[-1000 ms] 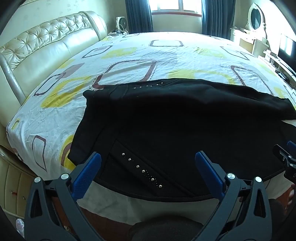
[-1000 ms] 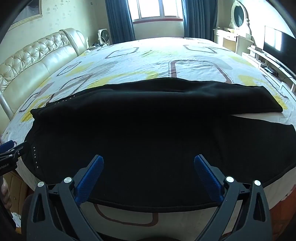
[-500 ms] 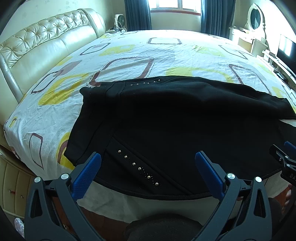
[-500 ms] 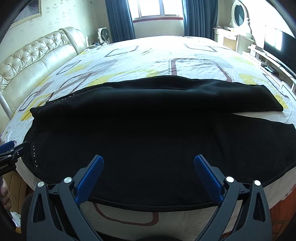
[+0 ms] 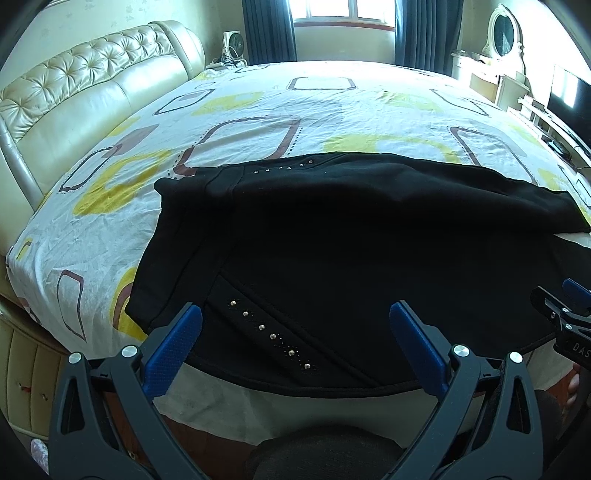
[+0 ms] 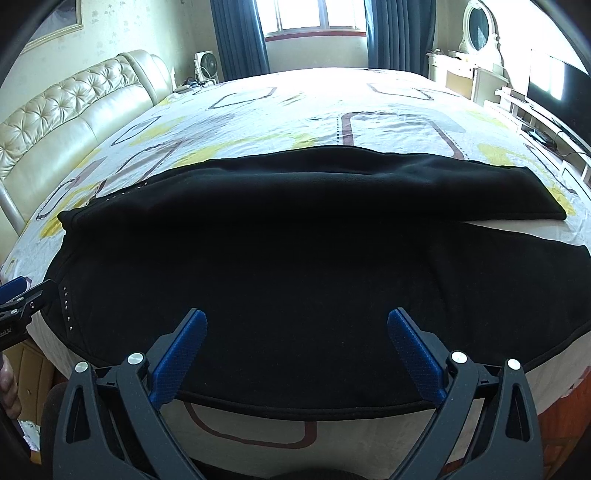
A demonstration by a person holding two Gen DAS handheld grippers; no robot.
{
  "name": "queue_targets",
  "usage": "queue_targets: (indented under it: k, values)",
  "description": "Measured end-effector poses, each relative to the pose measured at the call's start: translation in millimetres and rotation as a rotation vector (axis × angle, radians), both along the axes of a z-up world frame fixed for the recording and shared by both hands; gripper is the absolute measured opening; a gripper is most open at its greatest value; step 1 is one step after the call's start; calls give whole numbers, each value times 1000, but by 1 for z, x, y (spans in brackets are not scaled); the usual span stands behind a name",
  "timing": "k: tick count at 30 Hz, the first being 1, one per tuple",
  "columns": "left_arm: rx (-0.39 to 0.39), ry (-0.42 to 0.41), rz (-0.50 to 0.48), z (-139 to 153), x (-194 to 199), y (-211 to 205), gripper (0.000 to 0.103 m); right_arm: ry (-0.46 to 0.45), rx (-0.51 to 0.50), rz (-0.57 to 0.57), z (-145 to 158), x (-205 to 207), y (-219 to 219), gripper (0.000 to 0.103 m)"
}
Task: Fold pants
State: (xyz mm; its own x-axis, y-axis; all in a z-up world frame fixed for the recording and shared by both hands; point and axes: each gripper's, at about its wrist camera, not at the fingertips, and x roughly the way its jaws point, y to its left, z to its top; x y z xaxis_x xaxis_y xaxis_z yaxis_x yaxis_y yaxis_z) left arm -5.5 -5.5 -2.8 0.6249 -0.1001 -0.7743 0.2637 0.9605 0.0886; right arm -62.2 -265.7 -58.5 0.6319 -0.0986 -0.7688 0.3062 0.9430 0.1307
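Black pants [image 5: 332,251] lie spread flat across the near part of the bed [image 5: 258,110], on a white sheet with yellow and brown rounded-rectangle prints. Waistband end sits to my left, legs run off to the right; in the right wrist view the far leg [image 6: 406,184] is separate from the near one, with a strip of sheet showing between them at the right. A row of small metal studs [image 5: 273,336] runs diagonally along the near hip pocket. My left gripper [image 5: 295,347] is wide open, its 2 blue pads [image 5: 173,347] hanging over the near edge of the pants by the studded pocket, nothing between them. My right gripper [image 6: 297,350] is also spread wide and empty, over the near hem line of the pants mid-leg. Cream tufted headboard [image 5: 74,96] at left, dark blue curtains [image 6: 236,40] and window at the back, white vanity with oval mirror [image 6: 478,27] at right.
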Motion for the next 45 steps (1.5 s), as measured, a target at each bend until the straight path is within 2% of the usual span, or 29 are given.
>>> queue_targets:
  k: [45]
  values:
    - [-3, 11, -1, -1, -2, -3, 101, 27, 6, 13, -5, -1, 7, 98]
